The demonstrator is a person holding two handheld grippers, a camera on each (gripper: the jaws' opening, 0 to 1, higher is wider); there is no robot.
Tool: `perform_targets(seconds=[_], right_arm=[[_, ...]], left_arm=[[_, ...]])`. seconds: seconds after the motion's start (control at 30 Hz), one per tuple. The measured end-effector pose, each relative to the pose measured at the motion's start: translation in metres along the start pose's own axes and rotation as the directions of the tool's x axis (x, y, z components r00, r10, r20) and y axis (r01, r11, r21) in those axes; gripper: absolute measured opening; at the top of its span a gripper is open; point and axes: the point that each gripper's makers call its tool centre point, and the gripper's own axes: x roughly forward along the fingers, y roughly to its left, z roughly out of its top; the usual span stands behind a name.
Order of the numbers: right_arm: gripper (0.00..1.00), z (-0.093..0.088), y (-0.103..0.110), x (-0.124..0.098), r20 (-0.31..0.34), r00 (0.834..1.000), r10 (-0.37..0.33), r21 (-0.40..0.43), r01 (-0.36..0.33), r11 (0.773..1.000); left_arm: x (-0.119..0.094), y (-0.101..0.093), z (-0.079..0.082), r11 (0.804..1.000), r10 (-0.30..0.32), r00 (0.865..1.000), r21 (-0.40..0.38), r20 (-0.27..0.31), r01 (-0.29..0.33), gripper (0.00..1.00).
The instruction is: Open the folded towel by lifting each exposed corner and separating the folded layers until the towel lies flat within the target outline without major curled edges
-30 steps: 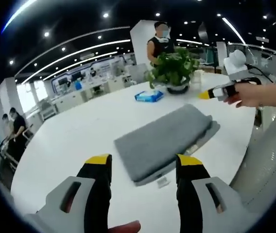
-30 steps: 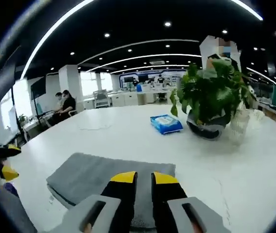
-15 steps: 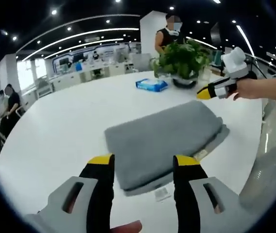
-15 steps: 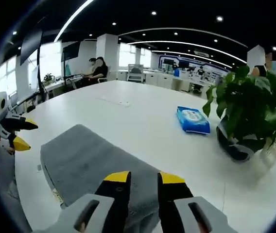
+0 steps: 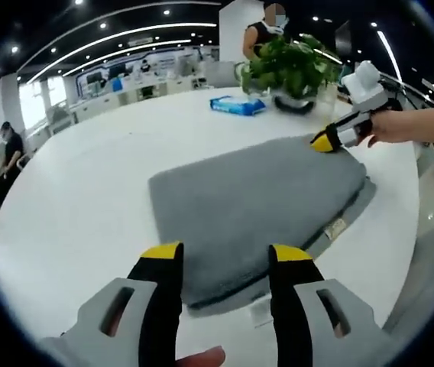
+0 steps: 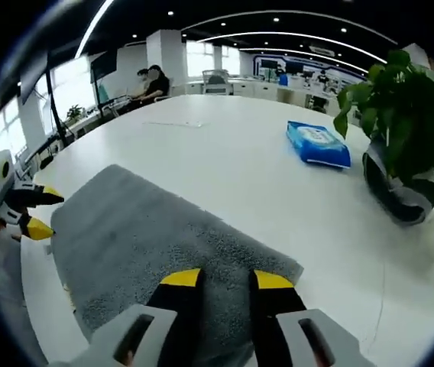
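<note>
Left gripper view looked down along the left gripper (image 5: 222, 256), whose yellow-tipped jaws stood wide apart over the near edge of the grey towel (image 5: 255, 199). The towel lay folded on the white table (image 5: 72, 206), its layered edges showing along the near and right sides, with a small label (image 5: 335, 228) at the right edge. At the towel's far right corner the right gripper (image 5: 325, 142) came in, held by a hand (image 5: 391, 127), its yellow tips close together and touching or just above the cloth; which of the two could not be told. Farther back on the table sat a blue packet (image 5: 237, 105) and, just right of it, a potted plant (image 5: 292, 70). A person (image 5: 267, 30) stood behind the plant.

In the right gripper view the right gripper (image 6: 228, 280) pointed over the near corner of the towel (image 6: 148, 245), its jaws set narrowly with a slim gap between them and nothing clamped. The towel stretched away to the left, where the left gripper (image 6: 35, 214) waited at its far left edge with jaws spread. The blue packet (image 6: 318, 143) lay far right on the table (image 6: 225, 164), near the plant (image 6: 400, 130) in its dark pot. Two people (image 6: 152, 82) sat at desks in the far background.
</note>
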Motion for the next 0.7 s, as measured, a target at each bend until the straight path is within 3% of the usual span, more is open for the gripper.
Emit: perform_targets(seconds=[0.13,0.43,0.7], right_arm=[[0.2,-0.002,-0.001,0.0,-0.03,0.999,0.015,0.099,-0.012,0.995],[0.2,-0.008,0.003,-0.002,-0.084,0.996,0.009,0.054,-0.004,0.999],[0.19,-0.018,0.012,-0.009,-0.127,0.99,-0.058,0.003,0.059,0.998]], left_arm=[[0.004,0.0,-0.007,0.999,-0.006,1.0,-0.046,-0.021,0.005,0.43],[0.007,0.0,-0.008,1.0,-0.028,0.998,-0.017,-0.06,0.027,0.41],[0.01,-0.001,-0.006,0.997,-0.063,0.993,0.03,-0.098,0.066,0.4]])
